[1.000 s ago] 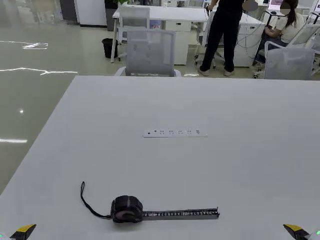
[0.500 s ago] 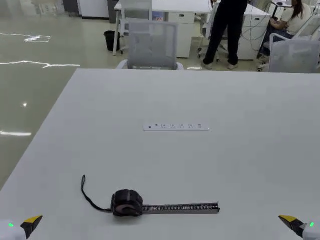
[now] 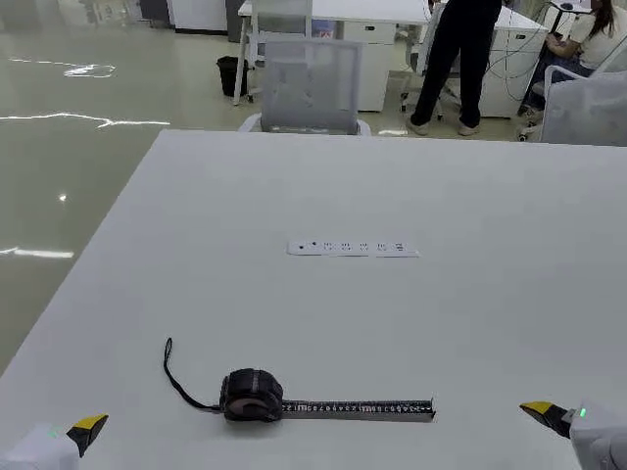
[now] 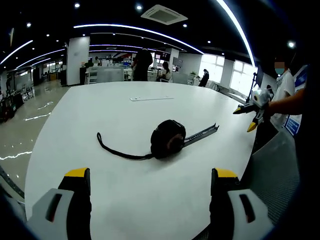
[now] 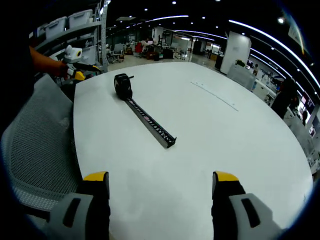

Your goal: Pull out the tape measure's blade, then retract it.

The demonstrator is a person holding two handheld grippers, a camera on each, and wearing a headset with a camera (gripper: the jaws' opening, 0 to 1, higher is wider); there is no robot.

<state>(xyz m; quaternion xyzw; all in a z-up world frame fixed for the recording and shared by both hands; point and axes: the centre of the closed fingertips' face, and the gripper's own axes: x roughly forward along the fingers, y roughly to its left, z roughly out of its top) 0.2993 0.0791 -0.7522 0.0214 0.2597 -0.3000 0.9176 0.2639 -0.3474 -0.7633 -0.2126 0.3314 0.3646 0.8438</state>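
Scene: a black tape measure (image 3: 253,395) lies on the white bench (image 3: 392,196), toward 6 o'clock in the head view, near the front edge.
Blade: a length of blade (image 3: 358,409) is out of the case and flat on the bench, its end hook (image 3: 431,411) free.
Long axis: case and blade form one line along the bench's front edge. The blade points to 3 o'clock from the case, and the wrist strap (image 3: 181,377) trails off toward 10 o'clock.
Left hand-held gripper (image 4: 151,173): jaws spread wide and holding nothing. It is well apart from the case, which sits at 12 o'clock in its own view.
Right hand-held gripper (image 5: 161,176): also spread and empty, with the blade's hook end ahead of it at 12 o'clock.
Step in hand: the approach, by the look of it, with the blade partly drawn and neither tool touching it.
Next move: probably the left steadies the case while the right takes the hook end, pulling along the blade's line so the thin strip does not twist or buckle.
Background: a power strip (image 3: 353,248) lies at 12 o'clock from the tape.
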